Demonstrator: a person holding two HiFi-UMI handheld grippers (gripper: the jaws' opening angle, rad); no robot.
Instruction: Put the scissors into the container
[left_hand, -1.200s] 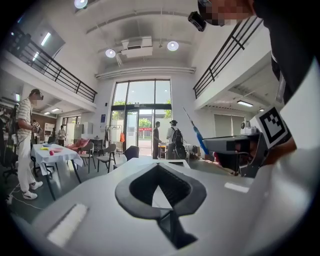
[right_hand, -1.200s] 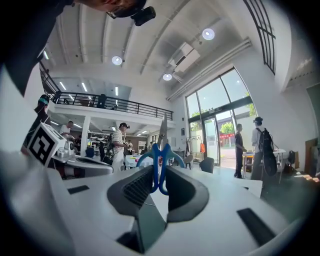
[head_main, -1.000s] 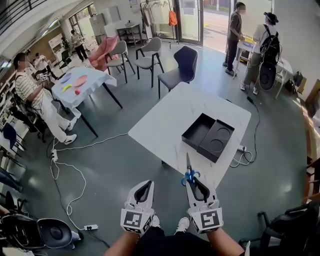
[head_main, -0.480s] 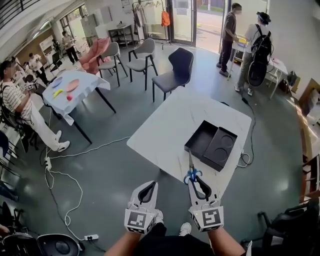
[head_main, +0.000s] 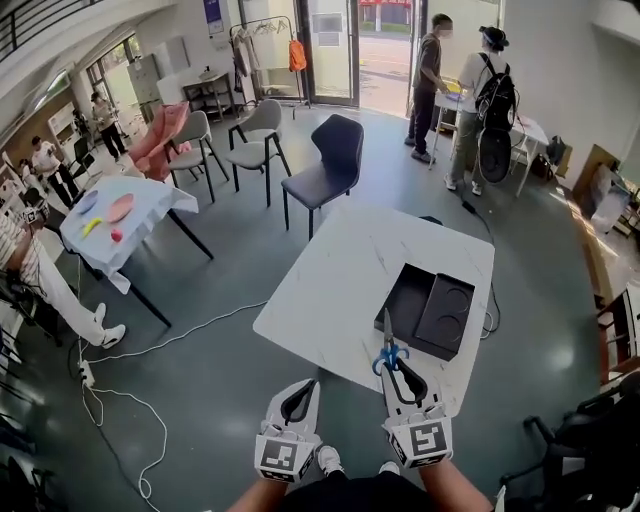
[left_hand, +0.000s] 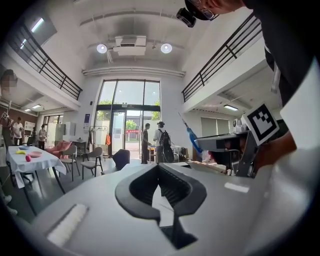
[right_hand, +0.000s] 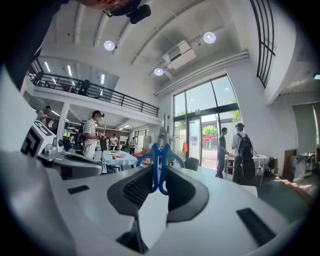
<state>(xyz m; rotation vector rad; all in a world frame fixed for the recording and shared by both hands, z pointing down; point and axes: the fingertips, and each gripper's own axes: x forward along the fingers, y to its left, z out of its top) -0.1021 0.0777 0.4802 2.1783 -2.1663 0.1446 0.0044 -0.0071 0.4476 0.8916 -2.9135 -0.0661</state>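
Observation:
Blue-handled scissors (head_main: 387, 350) stand blades forward in my right gripper (head_main: 393, 366), which is shut on the handles (right_hand: 159, 167). The blade tips reach over the near edge of the white table (head_main: 345, 265), just short of the black container (head_main: 406, 293). The container has two compartments, and the right one (head_main: 447, 310) has a round recess. My left gripper (head_main: 308, 386) hovers beside the right one, off the table's near edge. It is shut (left_hand: 159, 167) with nothing in it. The right gripper (left_hand: 227, 145) and the scissors (left_hand: 192, 139) also show in the left gripper view.
A dark chair (head_main: 325, 165) stands at the table's far side, with more chairs (head_main: 255, 135) behind it. A cloth-covered table (head_main: 115, 215) with people stands at the left. Two people (head_main: 455, 85) stand at a far table. Cables (head_main: 170, 335) run across the floor.
The view and both grippers have come closer to the white table. The scissors' blades now reach over its near edge, nearer the container. The grip has not changed.

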